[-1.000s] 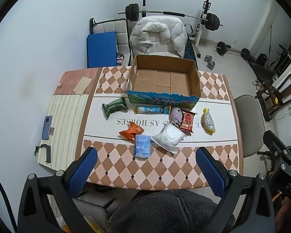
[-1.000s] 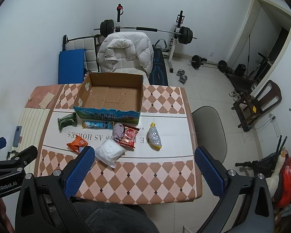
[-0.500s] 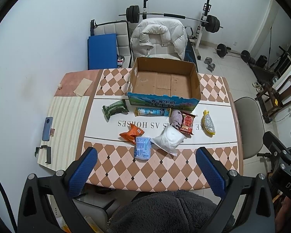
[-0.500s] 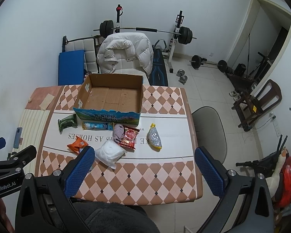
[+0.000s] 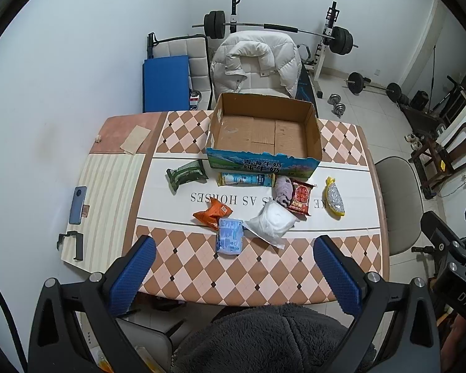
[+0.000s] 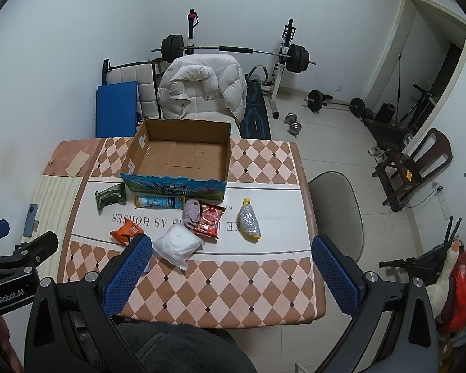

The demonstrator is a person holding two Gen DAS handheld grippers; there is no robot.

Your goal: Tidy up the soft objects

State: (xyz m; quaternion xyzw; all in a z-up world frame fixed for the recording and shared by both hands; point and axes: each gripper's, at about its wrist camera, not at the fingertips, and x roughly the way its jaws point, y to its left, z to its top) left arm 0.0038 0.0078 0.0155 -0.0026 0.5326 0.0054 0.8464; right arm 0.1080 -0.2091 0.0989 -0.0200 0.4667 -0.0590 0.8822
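Brown-and-peach diamond tiling covers the table (image 5: 264, 267), with "AS HORSES" printed upside down across its white band. Weight equipment is seen behind. Soft packets (image 5: 270, 222) lie near an open cardboard box (image 5: 264, 161) bearing Chinese characters. Both the left gripper (image 5: 233, 267) and right gripper (image 6: 230, 267) are held spread apart, empty.

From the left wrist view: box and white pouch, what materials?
Open brown box: corrugated cardboard, matte; bare brown inner walls and flaps, printed blue front panel. White puffy pouch: probably thin clear plastic film over soft white filling; glossy, with a flat sealed edge. Contents uncertain.
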